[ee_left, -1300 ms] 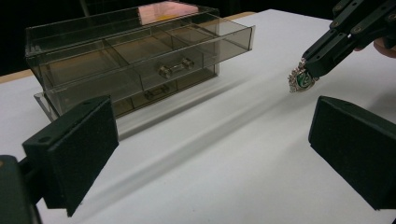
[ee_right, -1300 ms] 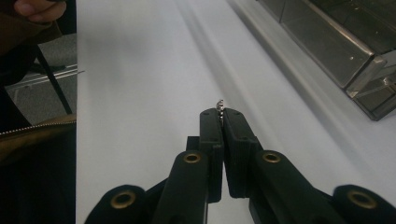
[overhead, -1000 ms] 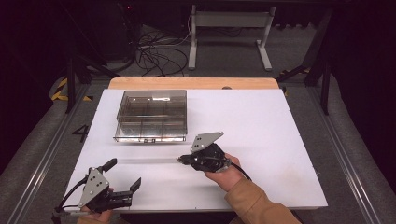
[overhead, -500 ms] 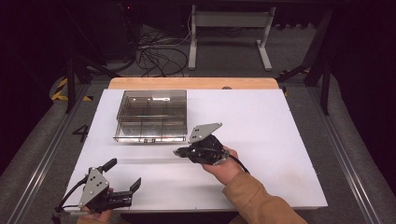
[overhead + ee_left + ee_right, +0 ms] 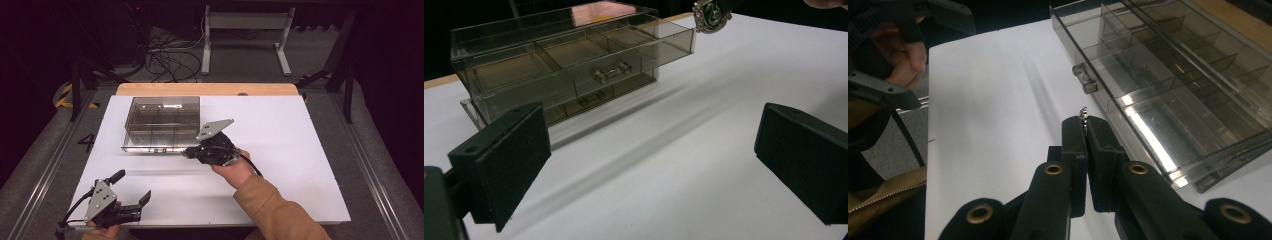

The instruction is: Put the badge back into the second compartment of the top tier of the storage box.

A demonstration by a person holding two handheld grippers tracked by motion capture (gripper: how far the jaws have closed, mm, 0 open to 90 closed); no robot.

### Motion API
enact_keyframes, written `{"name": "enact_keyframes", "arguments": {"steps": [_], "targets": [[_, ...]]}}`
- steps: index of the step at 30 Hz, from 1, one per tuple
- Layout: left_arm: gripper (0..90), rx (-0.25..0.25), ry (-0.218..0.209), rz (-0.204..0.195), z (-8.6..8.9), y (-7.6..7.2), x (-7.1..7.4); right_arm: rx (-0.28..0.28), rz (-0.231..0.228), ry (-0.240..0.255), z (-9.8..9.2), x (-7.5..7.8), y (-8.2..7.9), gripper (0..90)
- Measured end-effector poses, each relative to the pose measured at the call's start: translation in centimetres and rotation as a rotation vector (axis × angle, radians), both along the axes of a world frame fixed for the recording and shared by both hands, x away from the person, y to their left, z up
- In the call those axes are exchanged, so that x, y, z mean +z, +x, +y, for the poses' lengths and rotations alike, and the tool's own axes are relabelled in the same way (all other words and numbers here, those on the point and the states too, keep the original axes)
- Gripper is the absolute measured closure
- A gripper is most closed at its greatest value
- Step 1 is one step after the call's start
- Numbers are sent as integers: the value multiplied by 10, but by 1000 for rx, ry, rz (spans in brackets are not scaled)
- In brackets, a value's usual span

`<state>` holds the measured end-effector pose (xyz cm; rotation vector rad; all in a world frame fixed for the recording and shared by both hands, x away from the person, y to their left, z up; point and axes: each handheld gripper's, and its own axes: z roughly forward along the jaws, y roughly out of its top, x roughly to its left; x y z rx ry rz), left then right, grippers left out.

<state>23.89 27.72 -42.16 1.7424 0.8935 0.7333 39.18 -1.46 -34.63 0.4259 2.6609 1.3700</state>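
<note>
A smoked clear drawer box [image 5: 162,122] stands on the white table [image 5: 280,150], its upper drawer [image 5: 589,60] pulled out and divided into compartments. My right gripper [image 5: 186,152] hovers just off the drawer's front right corner, shut on a small silver and green crest badge [image 5: 711,12]. In the right gripper view the badge's metal edge [image 5: 1084,112] pokes out between the closed jaws of my right gripper [image 5: 1085,125], next to the open drawer [image 5: 1168,85]. My left gripper [image 5: 133,186] rests at the table's near left corner, open with nothing between its pads [image 5: 504,160].
The box has a second, lower drawer with a metal handle [image 5: 591,99]. A wooden strip [image 5: 205,89] edges the table's far side. Cables [image 5: 170,55] and a desk frame [image 5: 245,30] lie on the floor beyond.
My right gripper has risen and moved away from the person, toward the drawer box, still shut on the badge. The left gripper has stayed in place.
</note>
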Motion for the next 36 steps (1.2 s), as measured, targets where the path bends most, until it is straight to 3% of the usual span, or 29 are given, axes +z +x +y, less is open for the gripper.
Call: {"name": "enact_keyframes", "arguments": {"steps": [30, 36], "targets": [[23, -3, 3, 0, 0, 0, 0, -22, -23, 4, 23, 14, 20, 874], [23, -4, 4, 0, 0, 0, 0, -29, -33, 24, 31, 16, 23, 874]]}}
